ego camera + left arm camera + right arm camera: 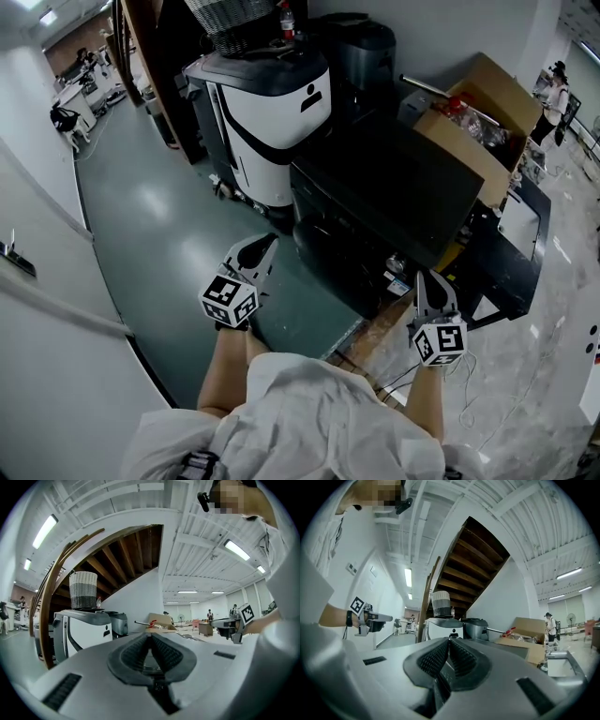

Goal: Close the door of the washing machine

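White garment (300, 412) lies nearest. Beyond it we hold the left gripper (268, 242) and right gripper (424, 279) level, each with jaws pressed together on nothing. Ahead stands what we take for the washing machine (384, 202), a dark cabinet whose door we cannot make out. We judge the step to be the approach; next, find the door and push it.

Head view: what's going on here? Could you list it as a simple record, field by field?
Person: holds a gripper in each hand
Left gripper: shut, empty, touching nothing
Right gripper: shut, empty, touching nothing
In front: black boxy appliance; its door cannot be made out from above
Beside it: white-and-black machine, wicker basket on top
Far side, right: cardboard box, open
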{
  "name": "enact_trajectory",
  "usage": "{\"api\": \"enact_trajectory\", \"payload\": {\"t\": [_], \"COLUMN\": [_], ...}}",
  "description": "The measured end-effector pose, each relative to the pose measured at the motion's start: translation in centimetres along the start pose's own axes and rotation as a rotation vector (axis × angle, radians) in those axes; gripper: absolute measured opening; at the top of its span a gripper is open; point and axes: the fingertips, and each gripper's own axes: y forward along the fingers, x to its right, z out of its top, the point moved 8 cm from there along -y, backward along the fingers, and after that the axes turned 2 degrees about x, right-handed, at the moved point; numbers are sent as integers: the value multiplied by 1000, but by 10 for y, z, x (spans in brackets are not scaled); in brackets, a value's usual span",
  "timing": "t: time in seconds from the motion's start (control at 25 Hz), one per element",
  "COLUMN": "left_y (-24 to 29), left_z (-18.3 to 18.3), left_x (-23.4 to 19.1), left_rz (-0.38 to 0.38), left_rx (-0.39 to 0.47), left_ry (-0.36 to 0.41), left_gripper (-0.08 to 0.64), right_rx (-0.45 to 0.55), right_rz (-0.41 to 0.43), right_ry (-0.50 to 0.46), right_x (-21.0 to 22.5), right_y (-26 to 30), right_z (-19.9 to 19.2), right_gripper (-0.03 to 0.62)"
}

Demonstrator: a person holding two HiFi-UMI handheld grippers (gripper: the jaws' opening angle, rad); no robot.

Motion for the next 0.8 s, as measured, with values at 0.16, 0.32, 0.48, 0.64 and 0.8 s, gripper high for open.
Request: {"api": "enact_trajectory", "payload": {"t": [0.16,0.32,0.48,0.64,0.8], "left_y": [2,3,4,3,2], "left_z": [-1,0,1,-1,-3], "left_x": [3,5,6,4,5], "left_rz": [-13,-23,-26,-20,-22], "left_rx": [-4,7,15,18,16], "left_ry": [-1,-5,-11,-27,-34], "left_gripper": [20,17,17,17,17], "right_rx": [-7,-14,-18,-33,-40], "right_rz": [0,-8,-21,-29,-25], "right_ry": [-14,-26,-12,-17,-26], "right_x": [-2,-1,0,-1,-4], "right_y": [1,1,0,-2,0], "right_z": [1,1,0,-2,-3], "right_gripper": [31,31,28,28,26]}}
